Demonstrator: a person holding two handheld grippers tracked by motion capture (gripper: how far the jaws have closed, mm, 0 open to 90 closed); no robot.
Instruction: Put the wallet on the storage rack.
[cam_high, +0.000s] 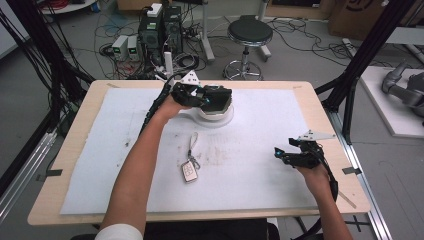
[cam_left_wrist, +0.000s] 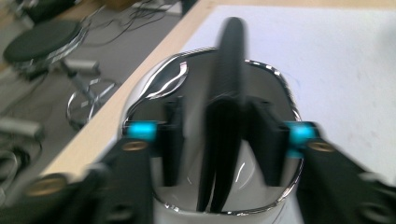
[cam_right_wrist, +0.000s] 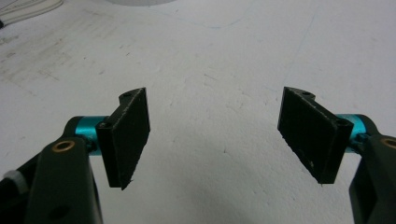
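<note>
A white round pot (cam_high: 218, 117) with a chrome lid (cam_left_wrist: 161, 84) stands at the far middle of the white mat (cam_high: 260, 120). A black arched handle (cam_left_wrist: 231, 56) runs over the lid. My left gripper (cam_high: 221, 96) (cam_left_wrist: 222, 140) hangs over the lid, a jaw on each side of the handle. Gaps show between the pads and the handle, so it is open. My right gripper (cam_high: 278, 153) (cam_right_wrist: 217, 135) rests low over bare mat at the right, open wide with nothing between its fingers.
A key fob on a strap (cam_high: 190, 170) lies on the mat near the middle, between the two arms. The wooden table (cam_high: 75, 145) ends close behind the pot. Beyond it on the floor are a stool (cam_high: 249, 34), computer boxes (cam_high: 160, 30) and cables.
</note>
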